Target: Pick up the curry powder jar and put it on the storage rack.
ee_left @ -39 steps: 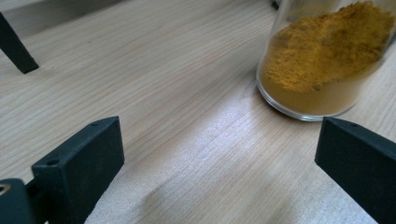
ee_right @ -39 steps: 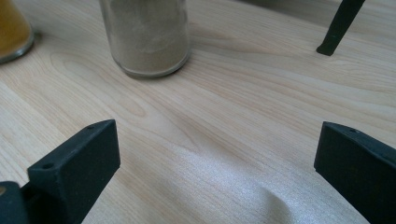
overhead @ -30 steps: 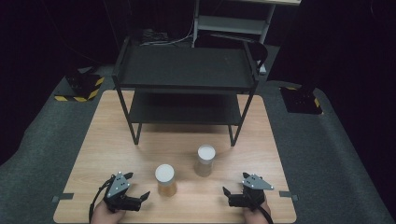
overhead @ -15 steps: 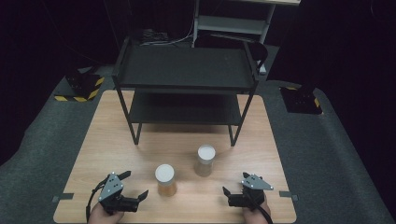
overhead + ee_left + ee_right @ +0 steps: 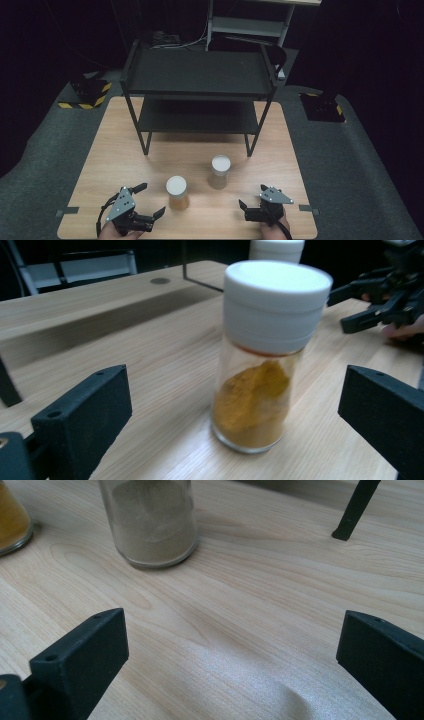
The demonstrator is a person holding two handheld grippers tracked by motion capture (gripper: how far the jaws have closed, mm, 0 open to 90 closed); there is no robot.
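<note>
Upright orange-spice jar (image 5: pixel 265 360) stands just right of wide-open, empty left gripper (image 5: pixel 145 202), nearer than right gripper (image 5: pixel 245 209), also open, empty.

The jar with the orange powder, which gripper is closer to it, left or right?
Left. The left gripper sits just beside the orange-powder jar, jaws open toward it. The right gripper is farther off across the table, nearer the pale-powder jar.
</note>
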